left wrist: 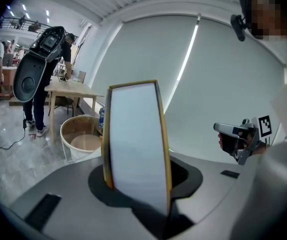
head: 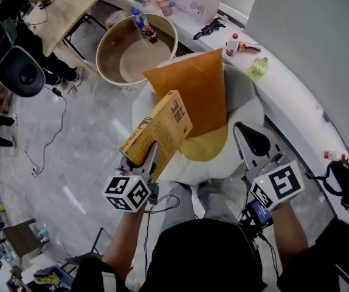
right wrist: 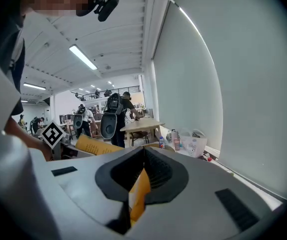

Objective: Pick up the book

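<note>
The book (head: 159,132), yellow-covered with white page edges, hangs in the air above a white round seat (head: 245,113). My left gripper (head: 150,158) is shut on its lower end. In the left gripper view the book (left wrist: 136,149) stands upright between the jaws of that gripper (left wrist: 136,186), page edges facing the camera. My right gripper (head: 252,140) hovers to the right of the book with its jaws together and nothing in them. In the right gripper view the tips of the right gripper (right wrist: 143,151) meet, and an orange pillow (right wrist: 139,194) shows through the slit below them.
The orange pillow (head: 193,90) and a yellow cushion (head: 208,145) lie on the seat. A round wooden tub (head: 137,50) stands behind it. A white ledge (head: 284,84) along the wall carries bottles and small items. People stand at a wooden table (left wrist: 68,90) to the left.
</note>
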